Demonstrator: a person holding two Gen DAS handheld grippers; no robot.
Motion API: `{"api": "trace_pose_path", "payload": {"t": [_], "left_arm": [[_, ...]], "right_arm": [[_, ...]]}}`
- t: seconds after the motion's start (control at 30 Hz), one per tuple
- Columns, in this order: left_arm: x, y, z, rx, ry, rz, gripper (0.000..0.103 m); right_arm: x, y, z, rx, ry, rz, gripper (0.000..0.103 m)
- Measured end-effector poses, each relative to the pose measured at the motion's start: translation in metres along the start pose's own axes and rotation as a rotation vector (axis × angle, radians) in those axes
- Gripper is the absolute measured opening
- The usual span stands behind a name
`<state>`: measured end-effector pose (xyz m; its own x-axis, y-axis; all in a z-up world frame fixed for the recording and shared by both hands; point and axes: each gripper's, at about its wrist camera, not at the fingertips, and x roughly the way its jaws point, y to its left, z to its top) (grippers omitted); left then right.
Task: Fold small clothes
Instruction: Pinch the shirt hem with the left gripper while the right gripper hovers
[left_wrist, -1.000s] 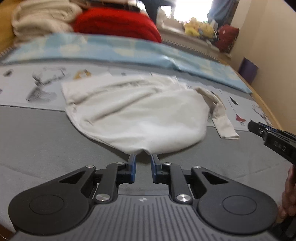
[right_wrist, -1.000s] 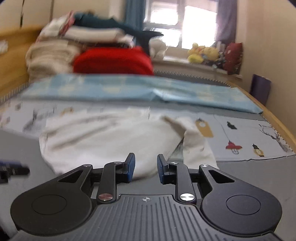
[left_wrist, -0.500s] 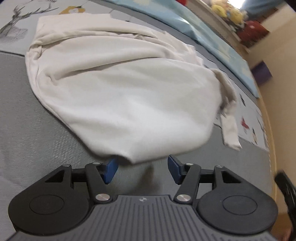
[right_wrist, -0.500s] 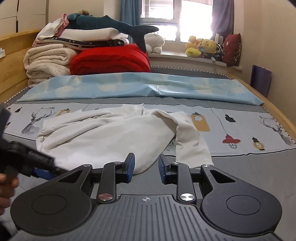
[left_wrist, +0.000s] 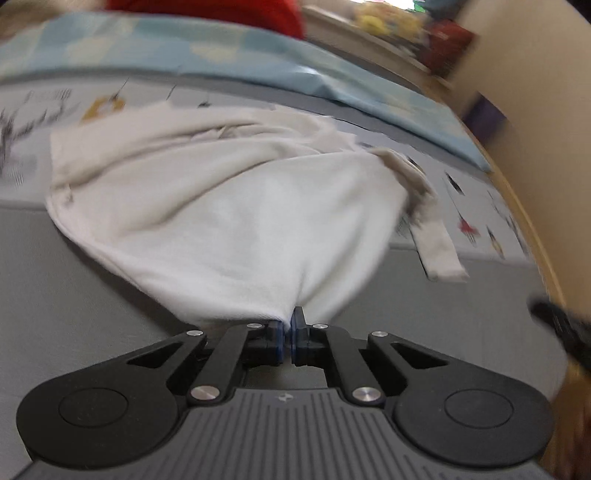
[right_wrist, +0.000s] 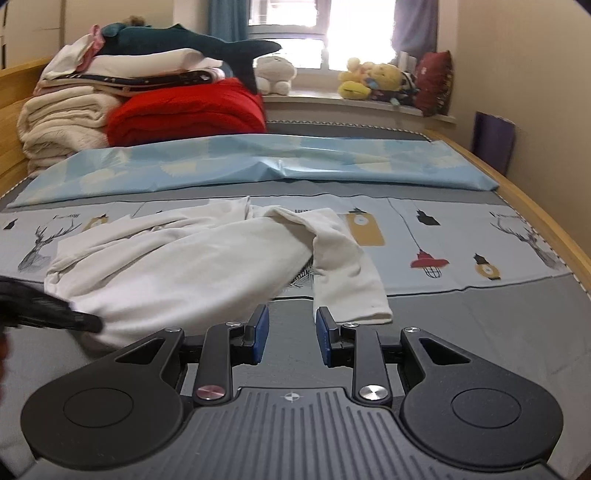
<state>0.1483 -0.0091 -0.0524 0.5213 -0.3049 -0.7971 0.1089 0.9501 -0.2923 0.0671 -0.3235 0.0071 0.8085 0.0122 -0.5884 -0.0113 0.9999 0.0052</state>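
The left gripper (left_wrist: 287, 326) is clamping the white shirt's (left_wrist: 229, 206) near hem at 6 o'clock; the right gripper (right_wrist: 291, 332) is hovering apart, empty, likely needing the sleeve (right_wrist: 347, 273) at 12 o'clock next.

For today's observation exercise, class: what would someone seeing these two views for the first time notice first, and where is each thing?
The white garment sprawls crumpled across the middle of the bed, one sleeve trailing toward the near edge. The left gripper is shut on the garment's near hem, while the right gripper stands open above the grey sheet beside that sleeve. At the head of the bed, a red blanket stands out beside stacked bedding.
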Motion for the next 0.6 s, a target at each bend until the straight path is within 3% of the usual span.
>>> {"api": "trace_pose_path", "payload": {"t": [0.13, 0.3, 0.4, 0.47, 0.53, 0.6], "left_arm": [[-0.043, 0.032, -0.018, 0.09, 0.053, 0.001, 0.003], [-0.08, 0.101, -0.039, 0.128, 0.121, 0.118, 0.003], [-0.089, 0.142, -0.044, 0.083, 0.174, 0.189, 0.003], [-0.099, 0.16, -0.042, 0.035, 0.156, 0.169, 0.004], [-0.107, 0.174, -0.038, -0.028, 0.12, 0.12, 0.01], [-0.109, 0.184, -0.036, -0.082, 0.094, 0.102, 0.029]], "right_arm": [[0.002, 0.005, -0.005, 0.022, 0.022, -0.013, 0.029], [0.01, 0.019, -0.007, 0.037, 0.07, -0.015, 0.029], [0.017, 0.027, -0.007, 0.029, 0.089, -0.011, 0.029], [0.027, 0.03, -0.005, 0.024, 0.107, -0.008, 0.03], [0.039, 0.03, -0.005, 0.028, 0.147, 0.008, 0.035], [0.056, 0.028, -0.007, 0.04, 0.208, 0.031, 0.043]]}}
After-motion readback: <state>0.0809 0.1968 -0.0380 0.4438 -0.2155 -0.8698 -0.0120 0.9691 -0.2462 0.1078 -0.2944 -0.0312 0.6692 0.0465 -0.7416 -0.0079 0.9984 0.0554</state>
